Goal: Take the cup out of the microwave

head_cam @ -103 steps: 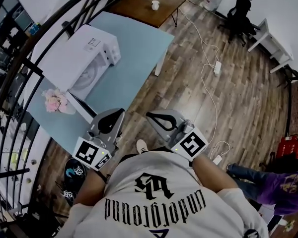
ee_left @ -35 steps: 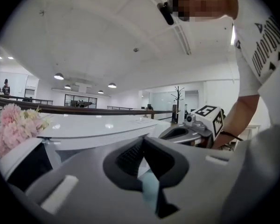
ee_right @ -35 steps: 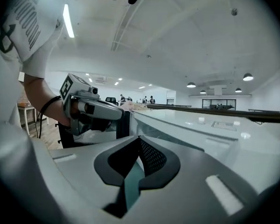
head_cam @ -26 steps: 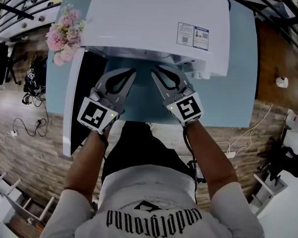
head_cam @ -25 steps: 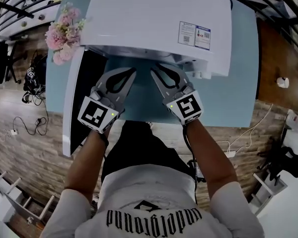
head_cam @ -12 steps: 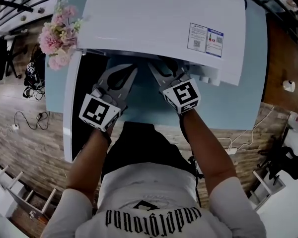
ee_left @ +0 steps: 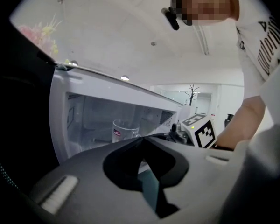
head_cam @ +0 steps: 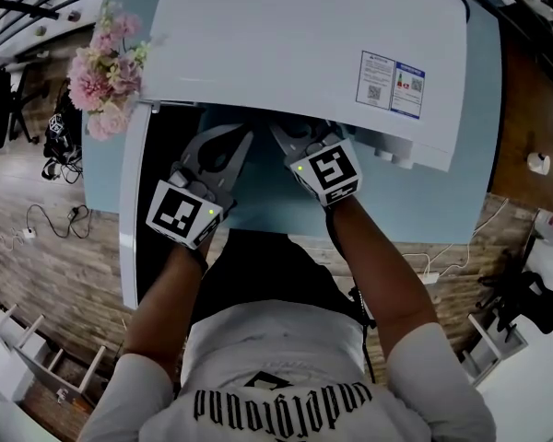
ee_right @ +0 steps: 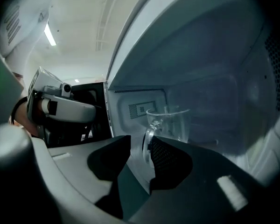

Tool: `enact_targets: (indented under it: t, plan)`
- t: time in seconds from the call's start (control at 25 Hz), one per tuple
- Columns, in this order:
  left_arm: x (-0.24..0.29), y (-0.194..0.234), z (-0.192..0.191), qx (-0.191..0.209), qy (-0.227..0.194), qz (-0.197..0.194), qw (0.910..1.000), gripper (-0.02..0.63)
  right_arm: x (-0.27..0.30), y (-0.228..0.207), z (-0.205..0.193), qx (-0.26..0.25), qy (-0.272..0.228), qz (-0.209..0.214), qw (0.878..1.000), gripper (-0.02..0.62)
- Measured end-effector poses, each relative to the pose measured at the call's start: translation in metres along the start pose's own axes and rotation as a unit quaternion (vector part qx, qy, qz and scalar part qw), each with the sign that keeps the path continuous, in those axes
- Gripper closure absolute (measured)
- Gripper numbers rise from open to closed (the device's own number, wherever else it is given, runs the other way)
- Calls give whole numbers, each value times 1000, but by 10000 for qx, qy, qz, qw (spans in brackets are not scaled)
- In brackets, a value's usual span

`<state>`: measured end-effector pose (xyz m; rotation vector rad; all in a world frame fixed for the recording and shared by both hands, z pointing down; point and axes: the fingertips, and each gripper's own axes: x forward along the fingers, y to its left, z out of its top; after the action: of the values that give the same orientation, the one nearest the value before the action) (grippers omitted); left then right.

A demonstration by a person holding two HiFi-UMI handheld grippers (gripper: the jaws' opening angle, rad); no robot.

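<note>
A clear glass cup (ee_right: 170, 122) with a handle (ee_right: 146, 143) stands inside the white microwave (head_cam: 304, 44); the left gripper view shows the cup (ee_left: 123, 129) too. My right gripper (ee_right: 141, 146) is open at the cavity mouth, and the handle shows in the gap between its fingertips, untouched. In the head view the right gripper (head_cam: 300, 138) reaches under the microwave's top edge, which hides the cup. My left gripper (ee_left: 141, 139) is shut and empty. This left gripper (head_cam: 240, 138) hangs just outside the opening, left of the right one.
The microwave door (head_cam: 132, 210) hangs open to the left. A bunch of pink flowers (head_cam: 106, 72) sits at the microwave's left corner. The light blue table (head_cam: 442, 205) carries the microwave. Cables lie on the wooden floor (head_cam: 37, 219).
The person has walked up to the table; the microwave door now hangs open. Over the last second both grippers moved toward the opening, and the right one's tips went under the top edge.
</note>
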<state>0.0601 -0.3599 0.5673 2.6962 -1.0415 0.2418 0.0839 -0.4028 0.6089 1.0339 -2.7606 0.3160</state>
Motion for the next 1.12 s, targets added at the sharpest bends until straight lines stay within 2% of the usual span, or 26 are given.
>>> enact_targets:
  t: [0.2,0.28,0.76,1.12]
  plan:
    - [-1,2,-2,-102,18,-5,9999,555,11,0,-2,-39,46,52,10000,487]
    - [-1,3,-2,-112,17,20,9999,555,14,1,-2,-81,71,38,9999,569]
    - [-9,4,1,-122,14,88,9999,555,10,13,8,-105,-84,96,9999,583]
    - [-23,-14,4,-76,-12,105,9999,555,-19,33,9,-61,-142,57,9999,586]
